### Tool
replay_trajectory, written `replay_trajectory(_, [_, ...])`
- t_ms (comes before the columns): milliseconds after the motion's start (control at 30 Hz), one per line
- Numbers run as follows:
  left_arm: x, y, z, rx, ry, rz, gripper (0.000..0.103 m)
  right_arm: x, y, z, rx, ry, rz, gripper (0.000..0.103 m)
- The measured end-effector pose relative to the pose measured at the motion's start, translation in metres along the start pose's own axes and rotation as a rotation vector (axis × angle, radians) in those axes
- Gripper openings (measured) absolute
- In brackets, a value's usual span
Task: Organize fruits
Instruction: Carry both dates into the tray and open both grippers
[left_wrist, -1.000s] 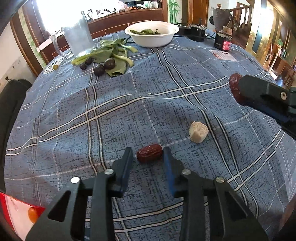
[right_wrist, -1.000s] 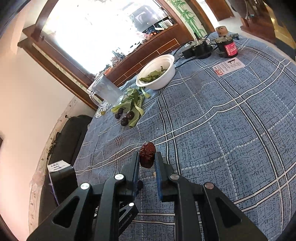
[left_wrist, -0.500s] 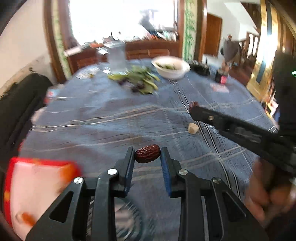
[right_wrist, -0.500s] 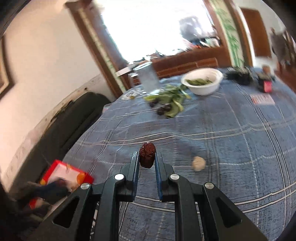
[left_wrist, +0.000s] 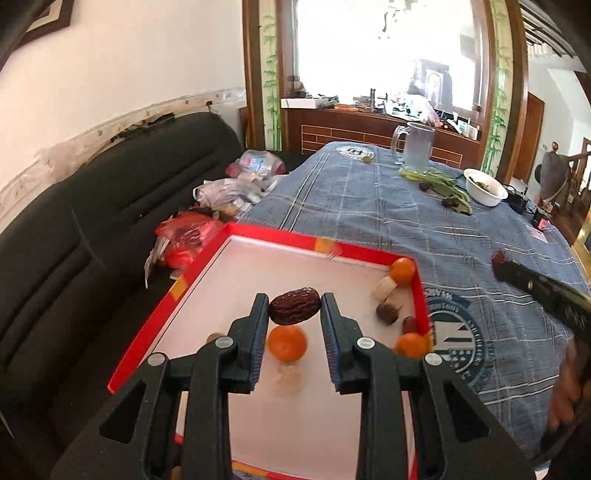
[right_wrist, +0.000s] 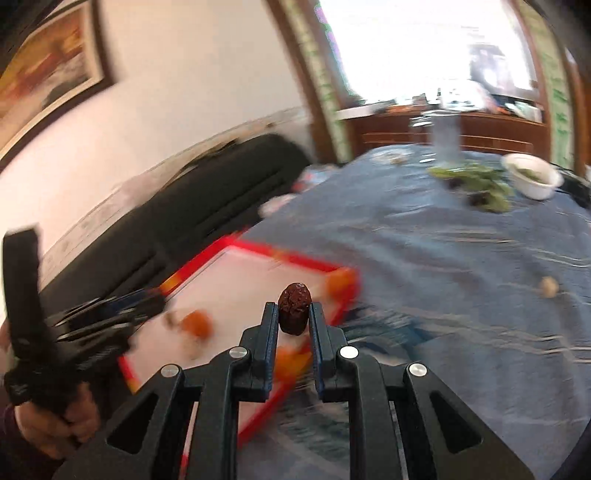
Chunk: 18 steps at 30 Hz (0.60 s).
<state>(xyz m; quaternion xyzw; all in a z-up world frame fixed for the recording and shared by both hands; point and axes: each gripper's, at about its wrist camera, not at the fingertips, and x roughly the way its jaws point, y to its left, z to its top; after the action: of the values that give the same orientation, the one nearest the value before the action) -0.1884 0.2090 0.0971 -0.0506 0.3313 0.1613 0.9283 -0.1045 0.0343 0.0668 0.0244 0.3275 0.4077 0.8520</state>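
Two dried dark-red wrinkled dates are in the air at once, one per gripper. The left gripper (left_wrist: 294, 314) has its fingers clamped on a date lying crosswise (left_wrist: 294, 311), poised over the shallow red-rimmed white cardboard tray (left_wrist: 258, 236). The right gripper (right_wrist: 293, 314) pinches the second date end-up (right_wrist: 294, 308), hanging above the tray's edge nearest the blue plaid cloth on the bench (left_wrist: 388, 221).

The step looks like a drop into the tray. To do it well, bring each date low over bare white floor before letting go, since a rounded date released from height would probably roll or bounce over the low rim. Steer the left one clear of the small round orange fruit (left_wrist: 287, 343) directly beneath it, towards 10 o'clock where the tray is bare. Release one gripper at a time so they do not collide.

The tray already holds more orange fruits at 1 o'clock (left_wrist: 403, 270) and 4 o'clock (left_wrist: 410, 345), a pale chunk (left_wrist: 384, 288) and dark brown pieces (left_wrist: 387, 313). Far off at 1 o'clock, a white round bowl (left_wrist: 484, 192) holds greens; what the glass mug (left_wrist: 417, 146) holds I cannot tell.
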Motion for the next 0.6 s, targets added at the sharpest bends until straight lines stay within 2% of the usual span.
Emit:
replay_trajectory(100, [0.005, 0.0, -0.01, 0.019, 0.018, -0.03, 0.03, 0.016, 0.02, -0.014, -0.047, 0.048, -0.018, 0.015])
replay_trajectory(233, [0.012, -0.003, -0.021, 0.045, 0.039, -0.042, 0.03, 0.029, 0.025, -0.028, -0.045, 0.112, -0.041, 0.015])
replay_trajectory(367, [0.016, -0.002, -0.03, 0.048, 0.059, -0.062, 0.031, 0.026, 0.028, -0.039, -0.038, 0.133, -0.048, 0.015])
replay_trajectory(600, [0.021, 0.005, -0.038, 0.047, 0.08, -0.037, 0.031, 0.017, 0.049, -0.058, -0.077, 0.146, -0.073, 0.015])
